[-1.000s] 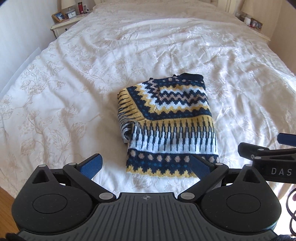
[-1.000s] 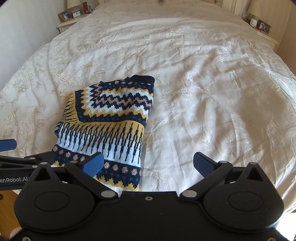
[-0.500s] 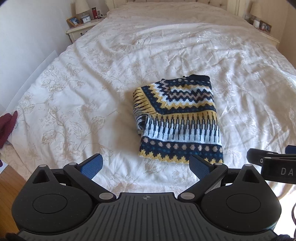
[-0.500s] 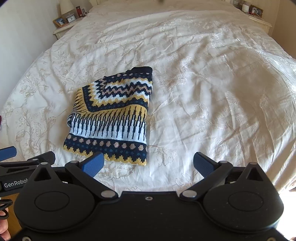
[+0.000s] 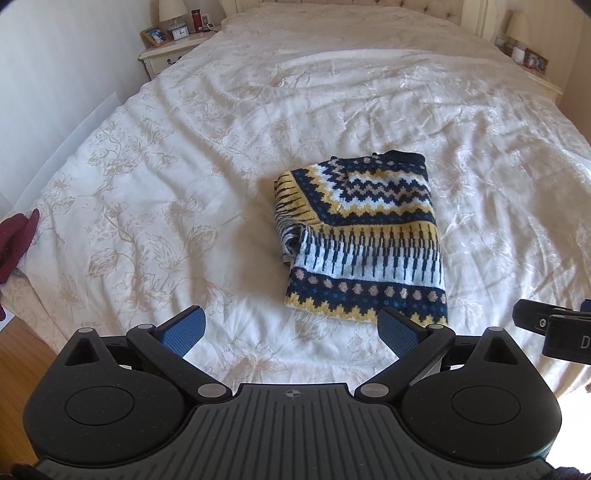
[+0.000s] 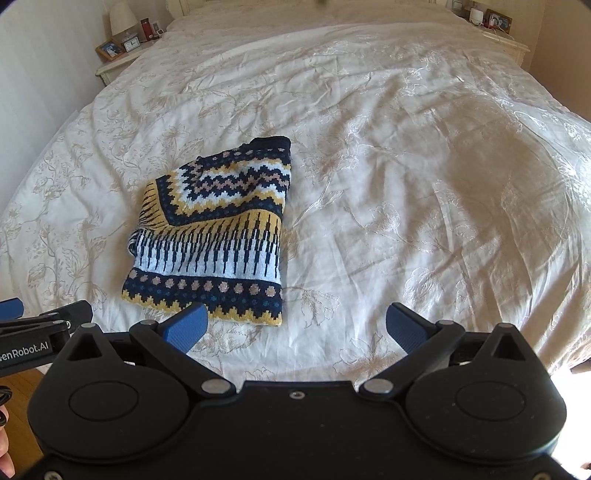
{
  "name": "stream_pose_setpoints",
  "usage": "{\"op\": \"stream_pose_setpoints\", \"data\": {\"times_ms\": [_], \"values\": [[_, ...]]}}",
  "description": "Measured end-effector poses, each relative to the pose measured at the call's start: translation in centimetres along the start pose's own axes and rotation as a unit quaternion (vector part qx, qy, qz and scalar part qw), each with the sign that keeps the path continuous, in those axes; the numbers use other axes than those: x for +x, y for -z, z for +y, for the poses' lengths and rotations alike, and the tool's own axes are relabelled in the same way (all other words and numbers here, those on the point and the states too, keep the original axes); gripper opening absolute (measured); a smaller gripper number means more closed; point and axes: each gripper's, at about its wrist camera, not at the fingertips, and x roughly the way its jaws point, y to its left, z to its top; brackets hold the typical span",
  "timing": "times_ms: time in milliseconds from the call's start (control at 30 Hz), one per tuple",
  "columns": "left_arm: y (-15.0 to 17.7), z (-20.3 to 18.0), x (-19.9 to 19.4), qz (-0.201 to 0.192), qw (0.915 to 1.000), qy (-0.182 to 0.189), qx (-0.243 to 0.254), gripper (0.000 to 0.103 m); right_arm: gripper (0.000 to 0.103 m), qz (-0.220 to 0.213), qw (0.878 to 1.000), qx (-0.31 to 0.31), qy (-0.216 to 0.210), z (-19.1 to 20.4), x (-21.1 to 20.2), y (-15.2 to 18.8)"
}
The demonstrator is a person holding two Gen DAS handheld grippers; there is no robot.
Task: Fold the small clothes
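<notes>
While both grippers' fingers point(image 5: 183, 328) point(image 6: 406, 326) gape empty — "GenRobot.AI" label point(image 6: 24, 356) — sweater point(image 5: 360, 236) lies folded.

Bed point(image 5: 229, 155) with cream floral duvet fills the room. Left of its headboard point(image 5: 354, 3): pale nightstand point(image 5: 166, 55) against a white wall, holding lamp point(image 5: 171, 9), clock point(image 5: 180, 34), photo frame point(image 5: 155, 35). Wood floor point(image 5: 22, 354) at bed's near-left corner.

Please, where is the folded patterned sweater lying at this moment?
The sweater lies flat on the white bedspread, near the foot of the bed. In the left wrist view it sits right of centre, in the right wrist view left of centre, beyond both open grippers.
</notes>
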Motion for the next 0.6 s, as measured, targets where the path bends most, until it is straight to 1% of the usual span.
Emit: {"op": "stream_pose_setpoints", "data": {"times_ms": [167,367,600], "values": [[0.03,-0.11,-0.23,-0.001,1.0,-0.004,0.002,0.101,0.102,0.001,1.0,-0.001,0.001,-0.1,-0.16,0.09],[0.03,-0.03,-0.28,0.002,1.0,0.003,0.0,0.101,0.102,0.0,1.0,-0.003,0.001,-0.08,-0.25,0.14],[0.21,0.02,-0.37,0.003,1.0,0.0,0.003,0.101,0.102,0.001,1.0,-0.002,0.002,-0.01,-0.49,0.21]]}}
